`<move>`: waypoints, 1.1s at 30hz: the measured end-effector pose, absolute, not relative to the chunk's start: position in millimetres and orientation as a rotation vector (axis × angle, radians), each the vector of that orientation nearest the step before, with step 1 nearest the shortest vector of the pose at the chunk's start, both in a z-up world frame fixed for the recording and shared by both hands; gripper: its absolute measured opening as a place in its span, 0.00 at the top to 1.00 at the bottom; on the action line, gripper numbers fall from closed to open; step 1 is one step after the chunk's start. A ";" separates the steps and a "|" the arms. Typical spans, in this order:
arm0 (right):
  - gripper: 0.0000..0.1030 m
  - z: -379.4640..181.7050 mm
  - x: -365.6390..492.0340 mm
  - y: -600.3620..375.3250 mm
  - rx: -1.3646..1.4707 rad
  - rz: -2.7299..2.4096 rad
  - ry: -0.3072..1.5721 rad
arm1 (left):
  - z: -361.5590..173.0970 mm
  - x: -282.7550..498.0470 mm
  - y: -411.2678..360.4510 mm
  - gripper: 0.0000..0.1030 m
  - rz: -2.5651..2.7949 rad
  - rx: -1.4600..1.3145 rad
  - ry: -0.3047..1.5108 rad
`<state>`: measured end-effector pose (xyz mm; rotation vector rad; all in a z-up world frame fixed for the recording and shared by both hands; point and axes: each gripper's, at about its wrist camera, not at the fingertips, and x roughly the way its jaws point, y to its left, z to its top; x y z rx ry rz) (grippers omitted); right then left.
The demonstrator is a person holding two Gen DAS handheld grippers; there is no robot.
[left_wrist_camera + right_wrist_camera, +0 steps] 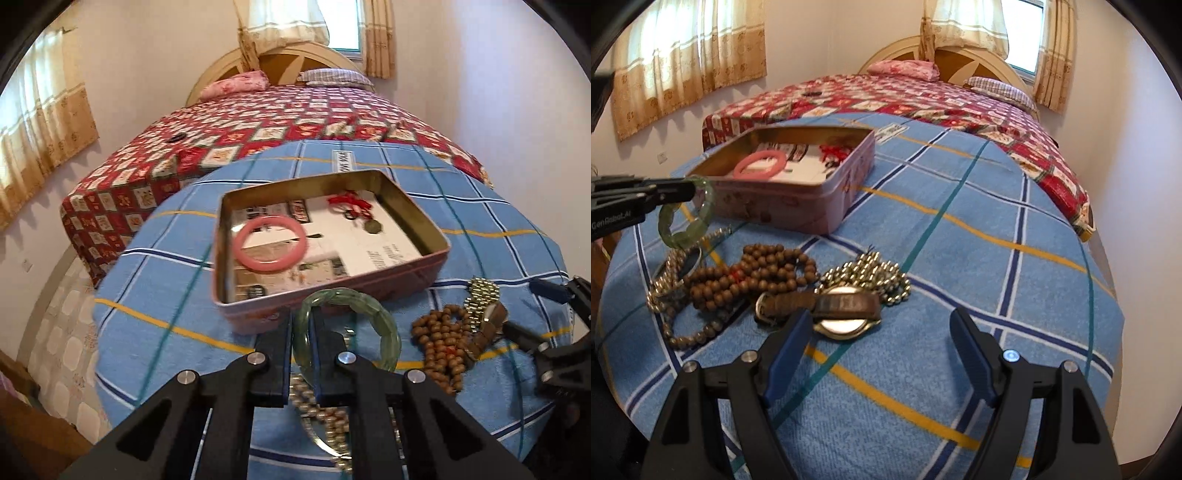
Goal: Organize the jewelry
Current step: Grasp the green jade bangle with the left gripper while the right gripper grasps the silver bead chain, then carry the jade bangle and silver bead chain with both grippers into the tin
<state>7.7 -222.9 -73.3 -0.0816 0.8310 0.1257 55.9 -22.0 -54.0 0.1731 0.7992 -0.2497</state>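
Left tool [301, 325] pinching green bangle [384, 328] (near tin [424, 266]), right tool [879, 332] spread

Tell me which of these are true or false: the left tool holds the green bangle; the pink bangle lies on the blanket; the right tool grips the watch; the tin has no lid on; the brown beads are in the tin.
1. The left tool holds the green bangle. True.
2. The pink bangle lies on the blanket. False: it lies inside the tin.
3. The right tool grips the watch. False: its jaws stand open and empty beside the watch.
4. The tin has no lid on. True.
5. The brown beads are in the tin. False: they lie on the blue blanket.
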 end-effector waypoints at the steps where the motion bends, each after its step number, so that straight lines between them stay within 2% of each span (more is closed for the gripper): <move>1: 0.24 -70.4 8.1 -225.0 -0.067 0.125 0.825 | -54.5 57.0 -18.9 0.92 -0.243 0.167 0.802; 7: 0.26 -68.0 28.2 -225.3 -0.043 0.104 0.824 | -63.8 61.8 -16.6 0.92 -0.234 0.162 0.818; 11: 0.40 -76.9 48.7 -224.5 -0.004 0.119 0.861 | -66.4 60.6 -18.9 0.92 -0.239 0.171 0.820; 14: 0.47 -85.2 57.1 -221.2 -0.002 0.125 0.896 | -65.5 59.6 -19.6 0.92 -0.237 0.178 0.811; 19: 0.76 -87.3 49.1 -218.4 -0.015 0.160 0.910 | -65.8 61.4 -17.7 0.92 -0.236 0.169 0.814; 23: 0.88 -83.6 41.6 -215.9 -0.019 0.173 0.886 | -62.3 59.3 -18.3 0.92 -0.242 0.165 0.807; 33: 0.89 -55.4 35.4 -211.6 -0.019 0.182 0.801 | -42.5 53.5 -16.3 0.92 -0.248 0.156 0.764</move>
